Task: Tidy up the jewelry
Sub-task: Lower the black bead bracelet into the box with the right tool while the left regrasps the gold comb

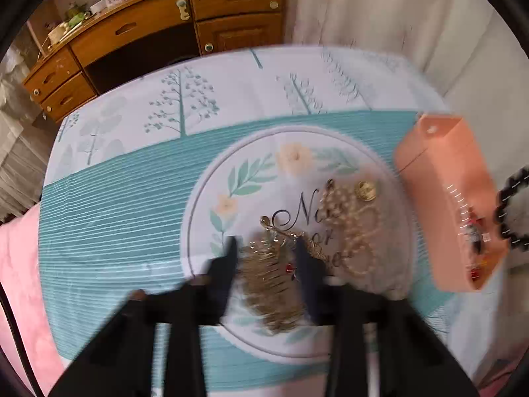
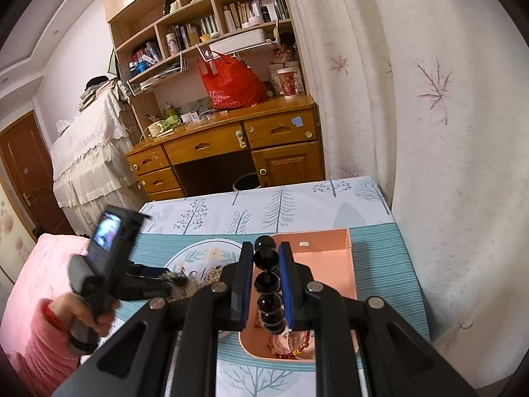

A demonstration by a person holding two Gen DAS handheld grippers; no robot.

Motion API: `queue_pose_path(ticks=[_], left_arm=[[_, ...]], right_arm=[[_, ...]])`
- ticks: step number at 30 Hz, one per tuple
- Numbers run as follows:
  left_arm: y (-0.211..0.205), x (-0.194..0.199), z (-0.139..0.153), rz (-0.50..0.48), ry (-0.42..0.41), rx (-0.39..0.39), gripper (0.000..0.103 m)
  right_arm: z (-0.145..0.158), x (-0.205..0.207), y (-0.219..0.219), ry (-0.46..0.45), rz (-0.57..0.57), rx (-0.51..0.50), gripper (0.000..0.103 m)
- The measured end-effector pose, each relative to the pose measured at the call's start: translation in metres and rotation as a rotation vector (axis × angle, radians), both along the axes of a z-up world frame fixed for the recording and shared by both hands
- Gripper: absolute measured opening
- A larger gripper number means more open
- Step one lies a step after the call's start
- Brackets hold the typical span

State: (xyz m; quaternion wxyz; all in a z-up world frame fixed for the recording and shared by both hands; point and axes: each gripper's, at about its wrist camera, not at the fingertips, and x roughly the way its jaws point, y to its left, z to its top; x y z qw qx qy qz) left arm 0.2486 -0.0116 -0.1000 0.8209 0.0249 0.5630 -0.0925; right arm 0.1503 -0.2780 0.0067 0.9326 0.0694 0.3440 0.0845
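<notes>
Black bead bracelet (image 2: 268, 289): glossy round beads, clamped in right gripper (image 2: 267, 284) above peach box (image 2: 334, 264). Left gripper (image 1: 266, 258): jaws spread around gold comb ornament (image 1: 274, 284), beside box.

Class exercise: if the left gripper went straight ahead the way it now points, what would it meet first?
Most likely the gold hair comb already lying between the open fingers of the left gripper; beyond it comes the pearl necklace. The picture is blurred, so depth is uncertain.
</notes>
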Motion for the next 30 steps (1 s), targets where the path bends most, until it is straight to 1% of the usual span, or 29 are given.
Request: queue_pose_path(ticks=[1,2,3,4,6,10,12,13,15,16,18,20,22,27,29,30], left_arm=[[0.001,-0.001,0.005,-0.009,-0.001,-0.021,0.018],[0.0,-0.003,0.011,-0.023,-0.011,-0.027,0.013],[0.0,-0.004,0.014,-0.026,-0.019,-0.011,0.013],[-0.001,-0.004,0.014,-0.026,-0.018,0.004,0.013],[-0.002,-0.005,0.012,-0.024,-0.013,0.01,0.013],[0.006,-0.002,0.007,0.006,0.013,-0.037,0.013],[0.009,-0.002,0.005,0.012,0.023,-0.044,0.014],[0.008,-0.001,0.003,0.014,0.036,-0.044,0.017],[0.008,0.001,-0.003,0.02,0.058,-0.044,0.03],[0.006,0.002,-0.005,0.017,0.062,-0.045,0.03],[0.003,0.002,-0.009,0.011,0.062,-0.03,0.03],[-0.002,0.003,-0.013,0.003,0.047,0.01,0.029],[-0.004,0.004,-0.016,0.005,0.058,0.037,0.029],[-0.001,0.0,-0.017,0.009,0.067,0.05,0.028],[-0.001,-0.003,-0.016,0.006,0.066,0.045,0.024],[-0.001,-0.003,-0.016,0.007,0.066,0.041,0.023]], right_arm=[[0.0,0.0,0.0,0.001,0.001,0.0,0.015],[-0.001,0.0,0.001,0.002,0.002,0.0,0.015],[-0.001,0.0,0.002,0.003,0.002,0.0,0.015],[-0.001,0.0,0.002,0.005,0.003,0.0,0.015],[-0.002,0.0,0.003,0.007,0.007,0.003,0.015],[-0.002,-0.001,0.002,0.005,0.009,0.008,0.015],[-0.002,-0.001,0.001,0.004,0.009,0.01,0.015],[-0.002,-0.001,0.001,0.004,0.007,0.012,0.015],[-0.002,-0.002,0.0,0.005,0.002,0.016,0.015],[-0.002,-0.003,-0.001,0.006,0.0,0.018,0.015],[-0.002,-0.003,-0.002,0.007,-0.006,0.02,0.015],[-0.001,-0.003,-0.003,0.004,-0.008,0.024,0.015],[0.001,-0.005,-0.003,-0.004,-0.007,0.027,0.015],[0.003,-0.006,-0.002,-0.009,-0.005,0.023,0.015],[0.002,-0.005,-0.003,0.0,-0.008,0.024,0.015],[0.001,-0.005,-0.002,0.008,-0.008,0.027,0.015]])
